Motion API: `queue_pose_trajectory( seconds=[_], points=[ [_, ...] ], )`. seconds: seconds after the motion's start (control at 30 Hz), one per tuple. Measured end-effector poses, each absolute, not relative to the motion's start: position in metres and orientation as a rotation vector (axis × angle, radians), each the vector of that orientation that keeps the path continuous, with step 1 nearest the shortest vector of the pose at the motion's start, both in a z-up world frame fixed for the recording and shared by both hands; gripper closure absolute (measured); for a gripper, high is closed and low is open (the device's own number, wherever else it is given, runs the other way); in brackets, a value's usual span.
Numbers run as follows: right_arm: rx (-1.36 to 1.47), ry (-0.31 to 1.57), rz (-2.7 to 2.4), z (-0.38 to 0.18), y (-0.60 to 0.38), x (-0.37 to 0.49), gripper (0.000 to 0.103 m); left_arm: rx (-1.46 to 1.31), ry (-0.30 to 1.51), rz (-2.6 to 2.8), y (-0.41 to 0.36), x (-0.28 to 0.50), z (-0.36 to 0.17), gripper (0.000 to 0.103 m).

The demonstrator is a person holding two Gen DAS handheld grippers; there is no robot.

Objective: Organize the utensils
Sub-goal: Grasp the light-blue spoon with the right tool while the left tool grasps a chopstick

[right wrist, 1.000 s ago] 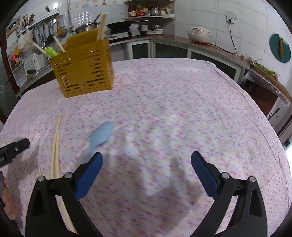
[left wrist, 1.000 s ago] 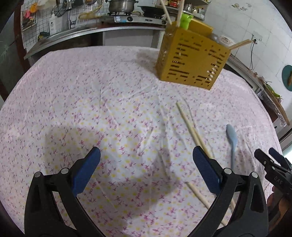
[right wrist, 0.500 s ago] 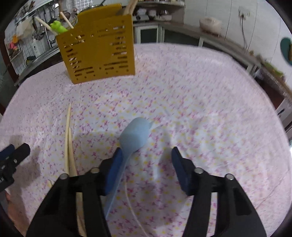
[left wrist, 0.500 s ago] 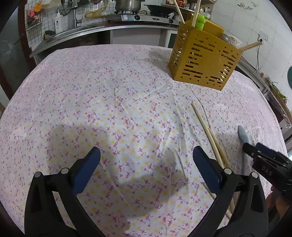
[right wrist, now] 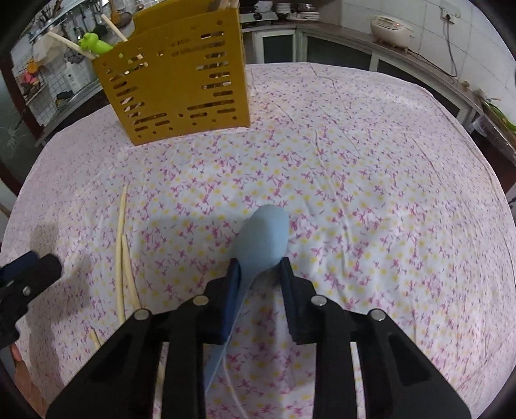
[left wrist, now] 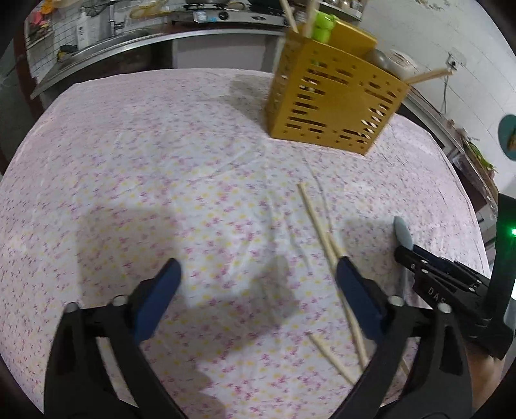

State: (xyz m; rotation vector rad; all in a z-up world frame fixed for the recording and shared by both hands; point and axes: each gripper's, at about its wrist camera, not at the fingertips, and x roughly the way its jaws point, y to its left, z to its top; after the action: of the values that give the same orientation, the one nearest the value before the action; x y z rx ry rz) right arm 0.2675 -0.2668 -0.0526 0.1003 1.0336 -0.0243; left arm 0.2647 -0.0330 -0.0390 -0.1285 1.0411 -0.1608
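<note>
While its two blue pads sit close on either side of the handle, the right hand-held gripper [right wrist: 259, 274] grasps the blue spoon [right wrist: 262, 235] just behind the bowl; the bowl sticks out forward past the fingertips and the handle runs back under the black frame. Whether the spoon is lifted off the cloth [right wrist: 371, 180] or resting on it cannot be told. Left of the spoon, apart from it, lie the chopsticks [right wrist: 122, 245], pointing roughly toward the yellow caddy [right wrist: 180, 83]. The caddy stands upright at the far side of the counter, well beyond the spoon, with chopsticks and a green utensil [right wrist: 92, 42] poking out of its top.

The left hand-held gripper [left wrist: 258, 290] is released, its pads spread wide with only floral cloth between them. Its right pad [left wrist: 354, 290] overlaps the chopsticks [left wrist: 317, 225] in the left wrist view, which lie crossing one another on the cloth and point toward the caddy [left wrist: 329, 106]. Right of the chopsticks, the tip of the spoon [left wrist: 402, 233] shows ahead of the right hand-held gripper [left wrist: 419, 258]. Behind the caddy runs a kitchen bench with a sink [left wrist: 106, 38] and a stove [left wrist: 225, 14].
</note>
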Motion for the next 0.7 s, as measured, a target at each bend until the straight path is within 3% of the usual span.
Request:
queue_pose_trajectory(
  seconds=[0.07,0.17,0.23,0.5,0.67,0.7],
  points=[
    [0.101,1.032,-0.025,-0.051,-0.276,0.269,0.078,-0.131,1.067,-0.188,-0.042,0.27,-0.041,0.022],
    [0.132,1.027,-0.032,-0.049,-0.299,0.27,0.081,-0.133,1.1,-0.199,-0.055,0.277,-0.045,0.037],
    [0.137,1.028,-0.04,-0.05,-0.311,0.274,0.093,-0.137,1.121,-0.216,-0.062,0.28,-0.049,0.054],
    [0.154,1.035,-0.032,-0.052,-0.334,0.278,0.094,-0.129,1.159,-0.233,-0.085,0.295,-0.059,0.062],
    [0.165,1.06,-0.015,-0.055,-0.337,0.284,0.094,-0.079,1.179,-0.224,-0.094,0.307,-0.063,0.079],
    [0.161,1.067,-0.013,-0.054,-0.337,0.285,0.094,-0.064,1.183,-0.219,-0.095,0.31,-0.064,0.087]
  ],
)
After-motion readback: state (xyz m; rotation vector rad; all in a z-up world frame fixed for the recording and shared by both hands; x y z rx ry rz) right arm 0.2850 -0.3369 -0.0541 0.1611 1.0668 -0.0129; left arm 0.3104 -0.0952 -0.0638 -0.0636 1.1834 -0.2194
